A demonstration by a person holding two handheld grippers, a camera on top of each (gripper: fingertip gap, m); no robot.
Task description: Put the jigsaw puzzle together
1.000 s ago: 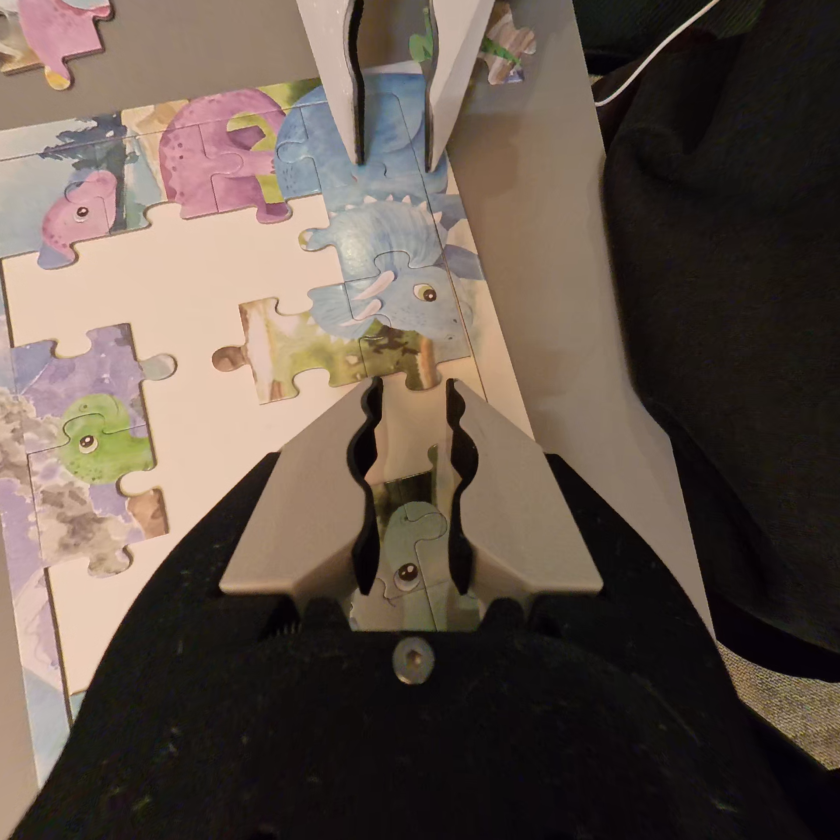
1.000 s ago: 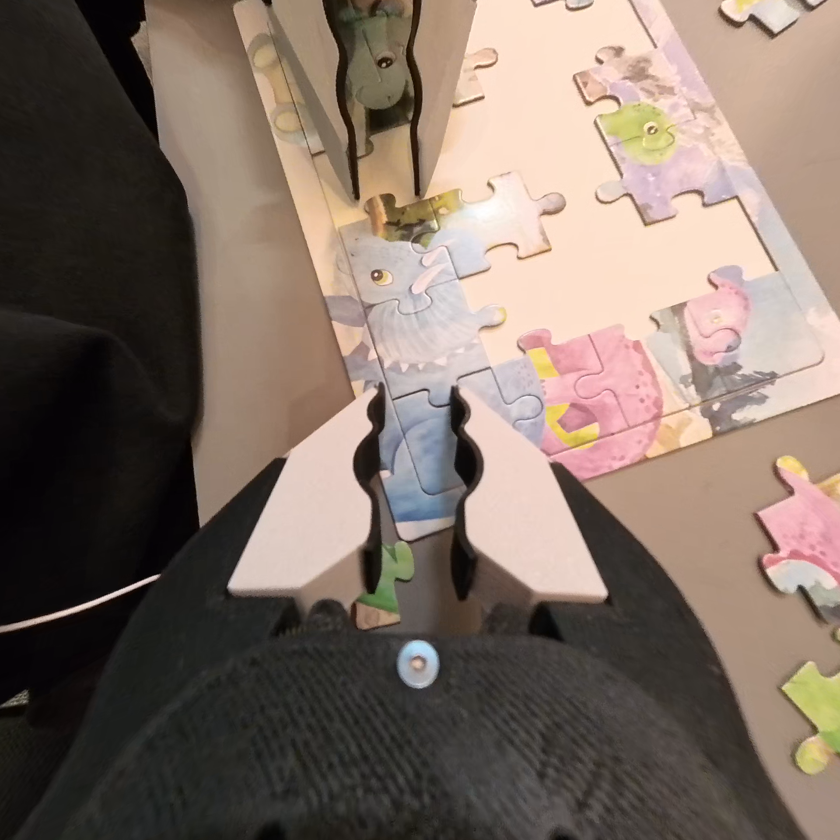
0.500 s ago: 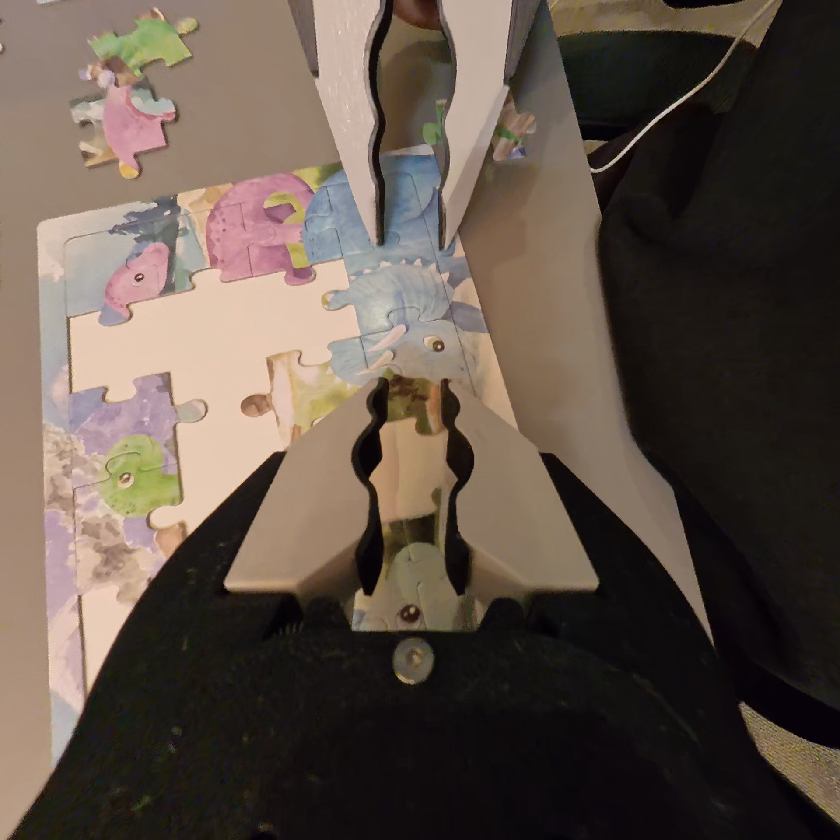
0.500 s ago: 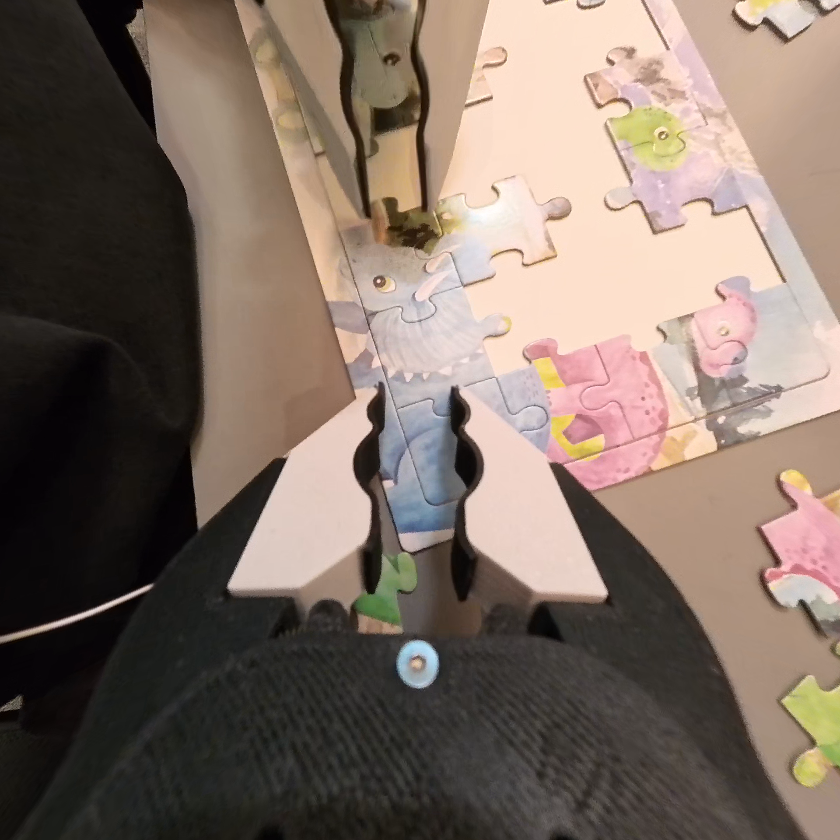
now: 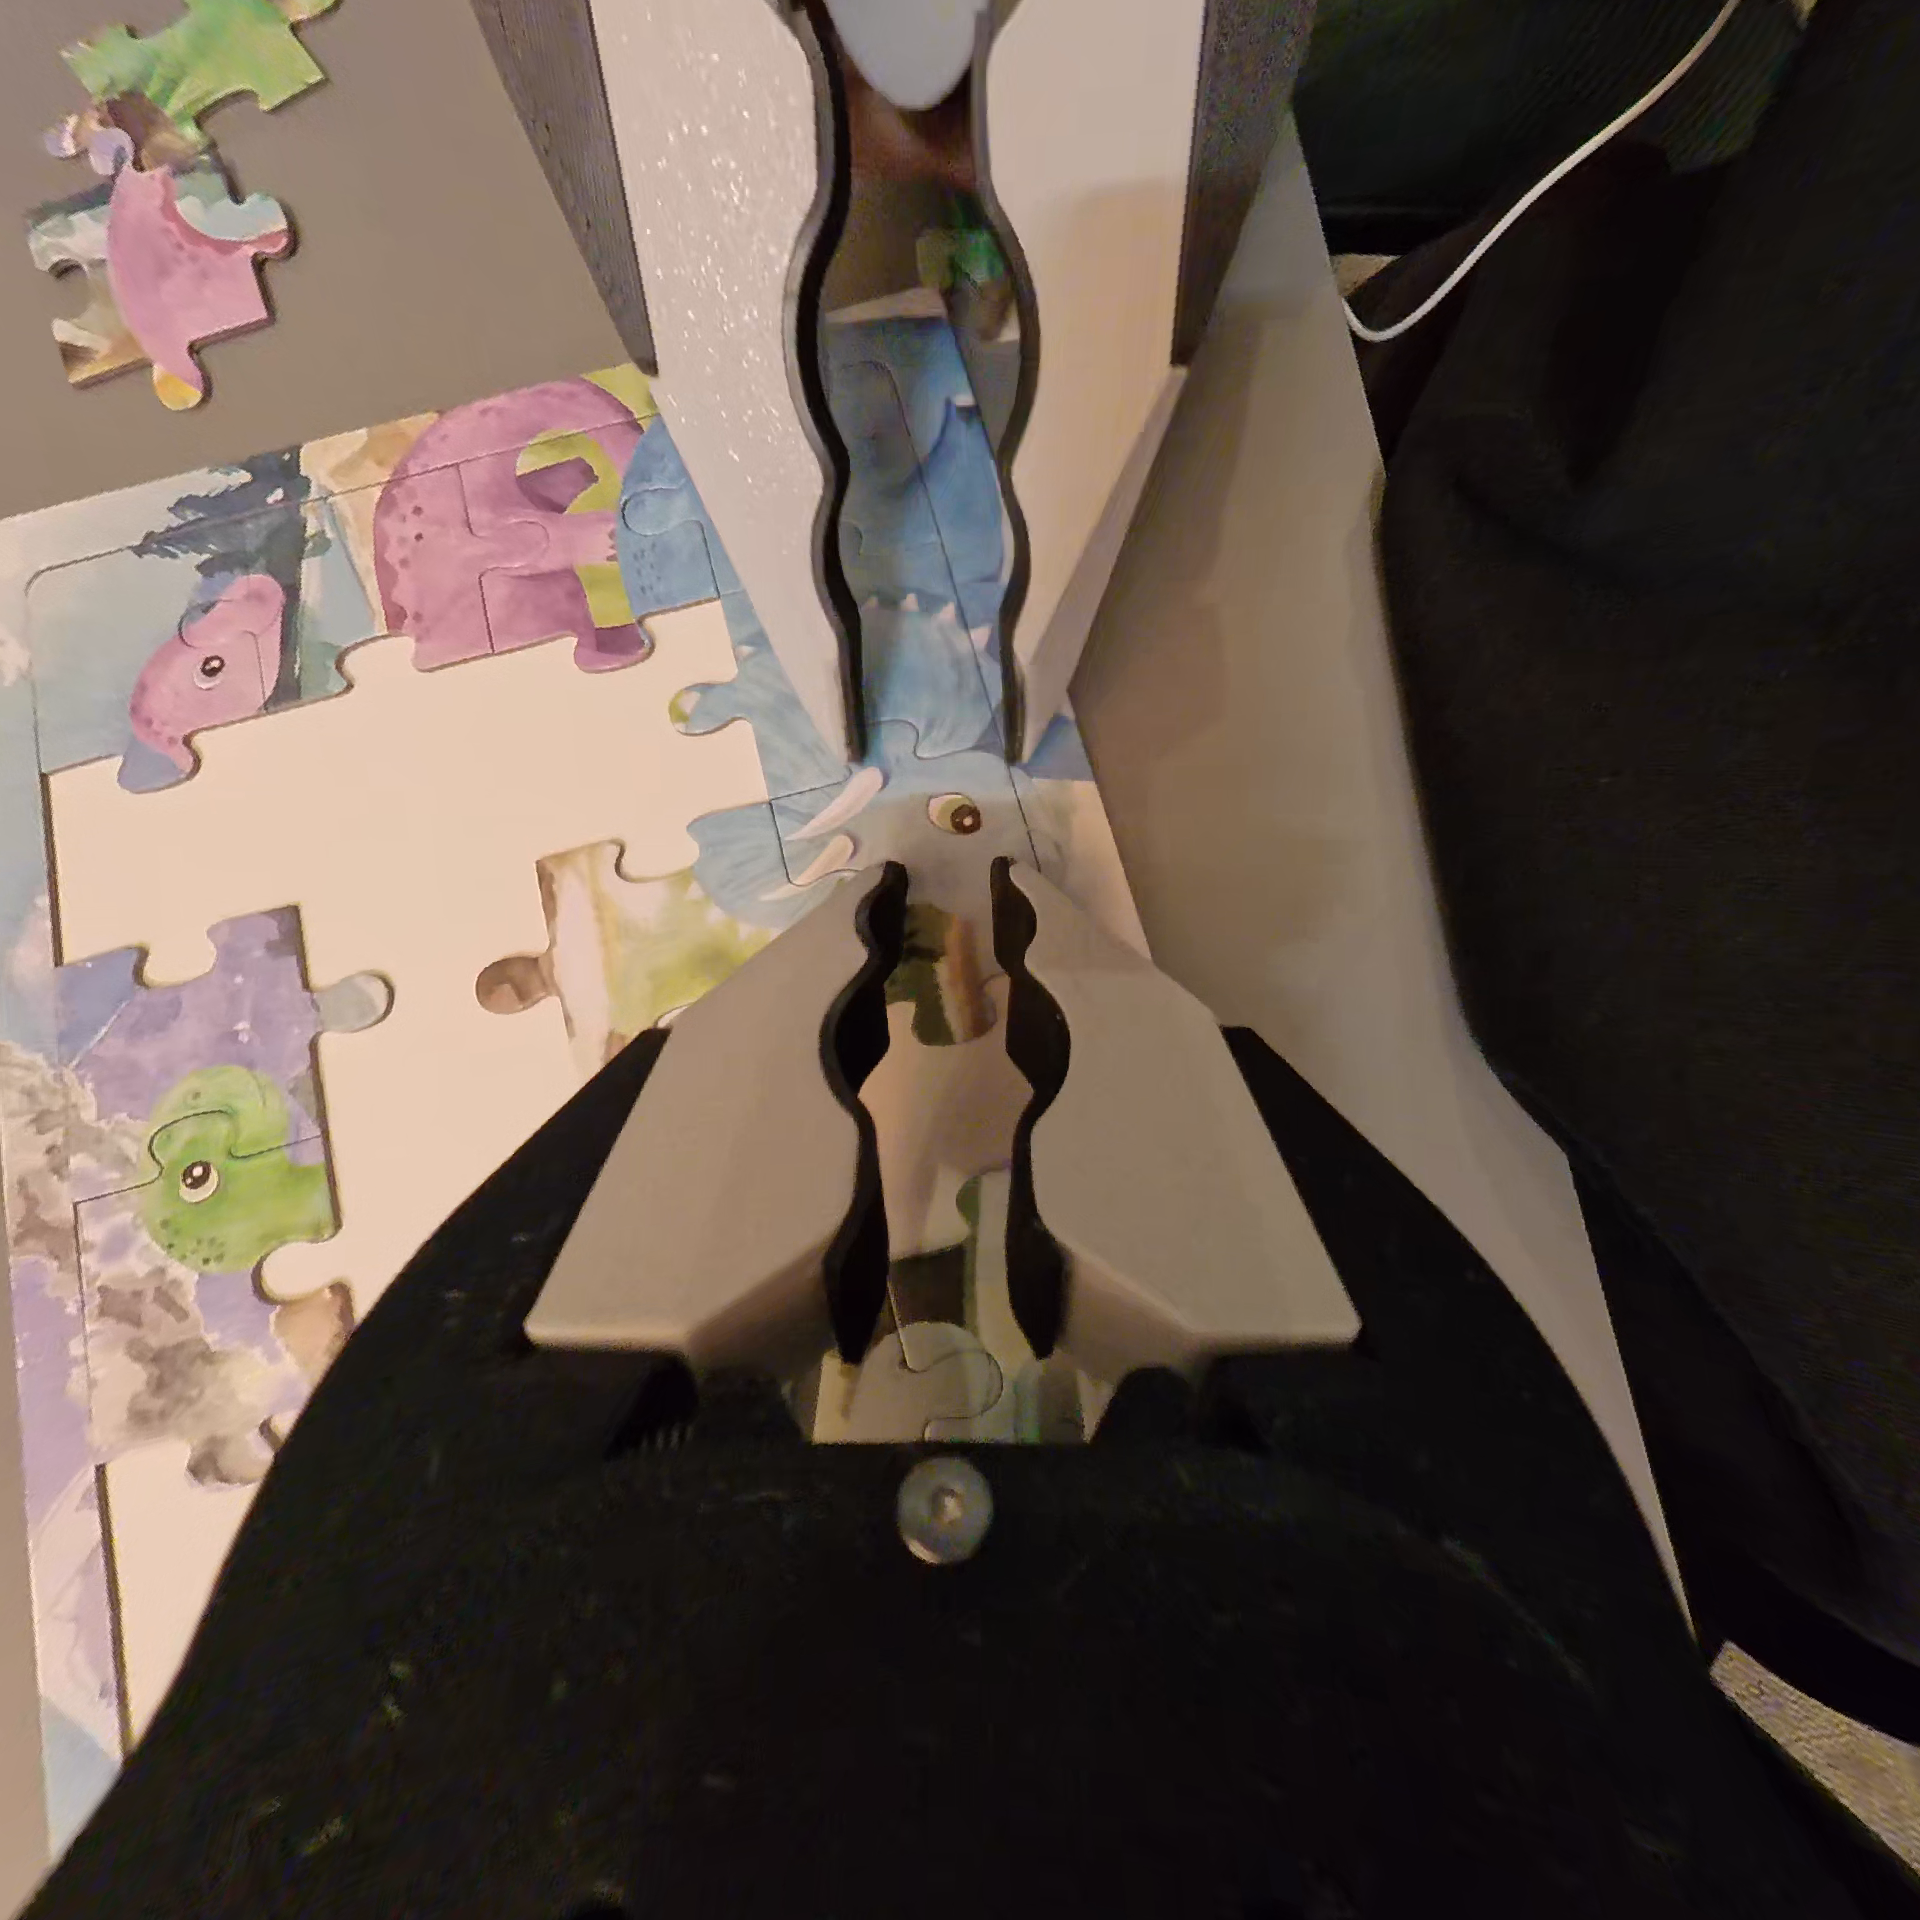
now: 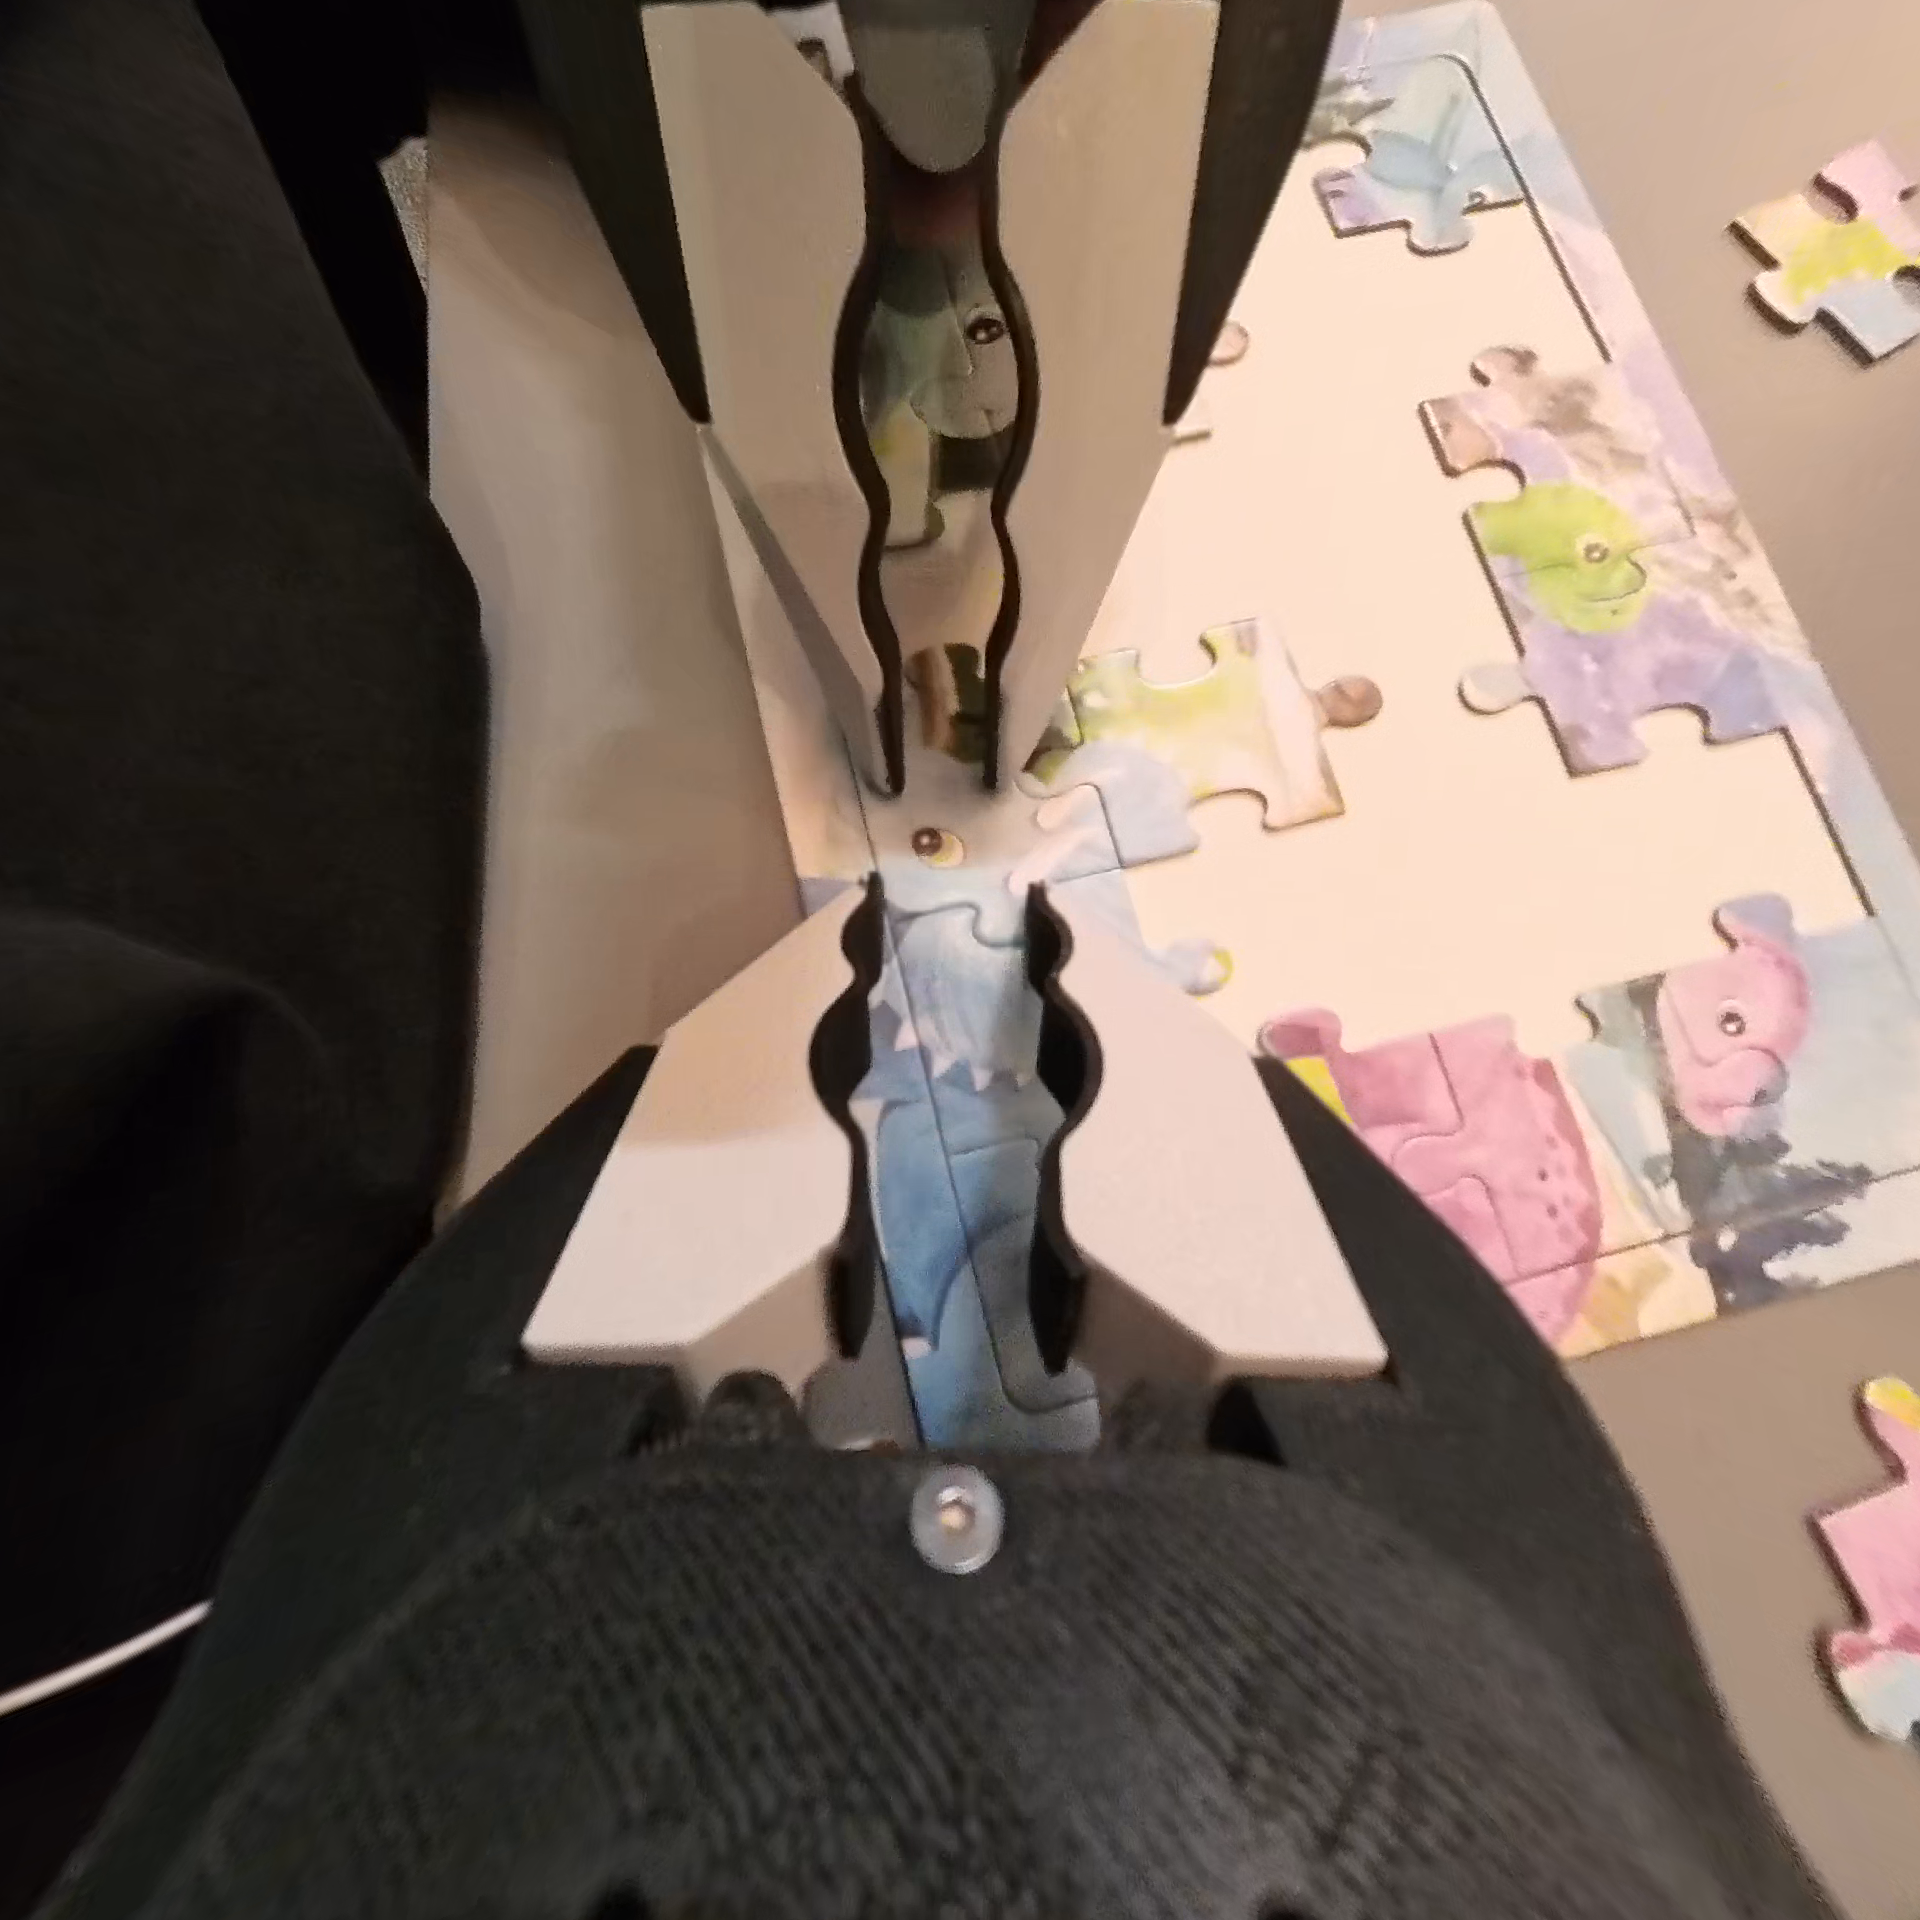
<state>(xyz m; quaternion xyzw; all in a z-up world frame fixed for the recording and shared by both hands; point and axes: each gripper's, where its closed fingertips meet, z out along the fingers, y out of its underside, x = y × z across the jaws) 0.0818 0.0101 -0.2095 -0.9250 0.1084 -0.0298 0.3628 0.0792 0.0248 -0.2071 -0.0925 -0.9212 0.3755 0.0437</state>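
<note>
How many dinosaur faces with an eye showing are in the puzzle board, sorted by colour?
pink dinosaur face: 1
green dinosaur face: 1
blue horned dinosaur face: 1
teal-green dinosaur face, seen between the far gripper's fingers in the right wrist view: 1
Total: 4

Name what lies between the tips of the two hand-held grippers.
Both wrist views show the blue dinosaur's face piece, with its eye, between the left hand-held gripper and the right hand-held gripper.
</note>
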